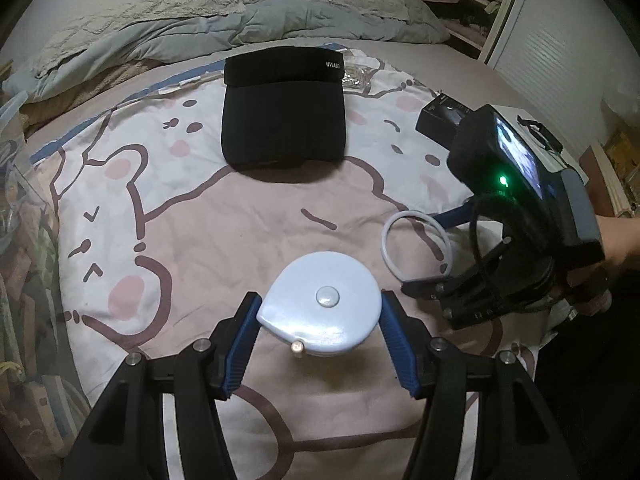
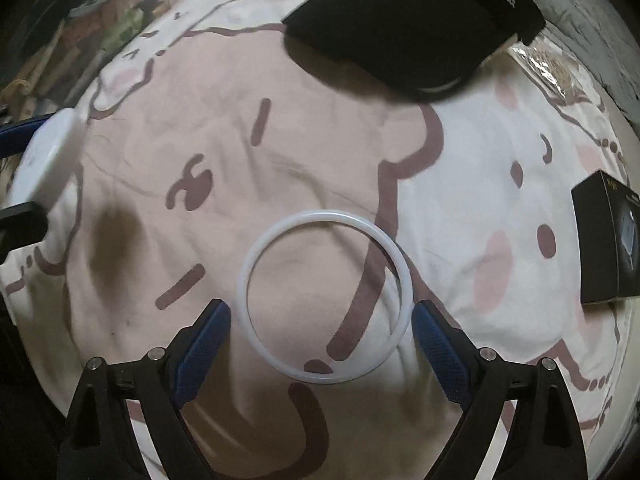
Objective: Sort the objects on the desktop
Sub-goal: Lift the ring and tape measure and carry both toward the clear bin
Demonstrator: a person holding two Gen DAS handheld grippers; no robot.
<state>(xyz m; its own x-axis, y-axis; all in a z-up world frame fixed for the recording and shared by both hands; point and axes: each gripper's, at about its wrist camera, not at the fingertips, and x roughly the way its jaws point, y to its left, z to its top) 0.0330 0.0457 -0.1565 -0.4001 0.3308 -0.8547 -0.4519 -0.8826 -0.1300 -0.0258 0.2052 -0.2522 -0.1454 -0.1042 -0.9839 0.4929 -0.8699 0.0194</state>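
- The left gripper (image 1: 320,316) points down at a slant over the bed, and its blue pads press on both sides of the tape measure (image 1: 320,306), so it grips it above the blanket (image 1: 208,240).
- The right gripper (image 2: 322,316) points almost straight down; its jaws stand wide apart and hold nothing.
- The ring (image 2: 324,298) lies flat on the blanket between the right pads (image 2: 204,348); whether they touch its rim I cannot tell.
- In the left view the right gripper (image 1: 444,240) stands just to the right of the tape measure, with part of a hand (image 1: 618,236) behind it.
- Between the ring and the visor (image 2: 404,24) the blanket is bare, with only wrinkles.
- The visor lies at the far side, well apart from both grippers.
- A black box (image 2: 608,244) lies to the right of the ring, near the blanket's edge.
- A clear bag (image 2: 548,68) lies just beside the visor.
- In the right view the tape measure (image 2: 48,156) shows at the left border, apart from the ring.
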